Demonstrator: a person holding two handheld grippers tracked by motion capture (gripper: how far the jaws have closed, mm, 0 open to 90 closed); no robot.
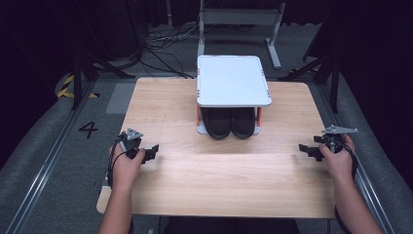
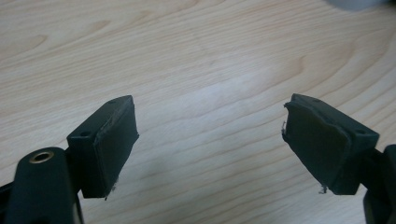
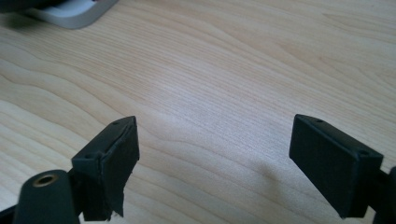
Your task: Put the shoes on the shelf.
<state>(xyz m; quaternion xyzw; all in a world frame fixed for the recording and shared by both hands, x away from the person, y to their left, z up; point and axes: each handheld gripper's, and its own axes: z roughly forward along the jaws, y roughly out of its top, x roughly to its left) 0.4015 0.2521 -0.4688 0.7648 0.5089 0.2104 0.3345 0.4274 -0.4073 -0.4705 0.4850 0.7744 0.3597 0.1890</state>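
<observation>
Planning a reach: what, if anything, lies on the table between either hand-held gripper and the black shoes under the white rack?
Nothing visible. Bare wood lies between the left hand-held gripper, the right hand-held gripper and the black shoes under the white rack.

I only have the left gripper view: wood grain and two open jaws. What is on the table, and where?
Observer: A small white rack stands at the table's far middle, with a pair of black shoes under its top shelf.
Operator: Is either gripper near them?
Observer: No. The left gripper sits at the table's left edge, well short of the shoes.
Operator: And the other hand?
Observer: The right gripper is at the right edge, jaws wide apart and empty; its own view catches a pale corner of the rack's base.
</observation>
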